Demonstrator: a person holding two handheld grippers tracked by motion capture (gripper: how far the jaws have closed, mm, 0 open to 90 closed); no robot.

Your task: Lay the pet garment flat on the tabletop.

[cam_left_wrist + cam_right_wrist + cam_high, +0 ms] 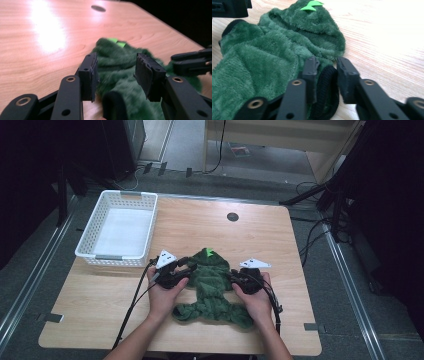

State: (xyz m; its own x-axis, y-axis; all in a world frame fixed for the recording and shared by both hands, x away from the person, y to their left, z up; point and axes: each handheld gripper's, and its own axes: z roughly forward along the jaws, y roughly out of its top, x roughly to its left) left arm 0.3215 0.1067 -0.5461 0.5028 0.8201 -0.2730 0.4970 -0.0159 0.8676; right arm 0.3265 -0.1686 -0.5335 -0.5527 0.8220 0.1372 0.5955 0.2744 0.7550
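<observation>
A small dark green fleece garment (212, 285) with a hood and a bright green spike (312, 5) lies flat at the table's front middle. My left gripper (187, 270) is at its left sleeve. The jaws stand apart in the left gripper view, with the fleece (120, 62) and a black cuff (112, 105) between them and not pressed. My right gripper (237, 279) is at the right sleeve. In the right gripper view its jaws (327, 67) close on the sleeve's black ribbed cuff (327, 87), which fills the gap.
A white plastic basket (90, 227) stands at the table's back left, lined with something white. A round dark cable hole (232, 216) sits in the wooden tabletop (100, 305) near the far edge. Cables trail from both grippers toward the front edge.
</observation>
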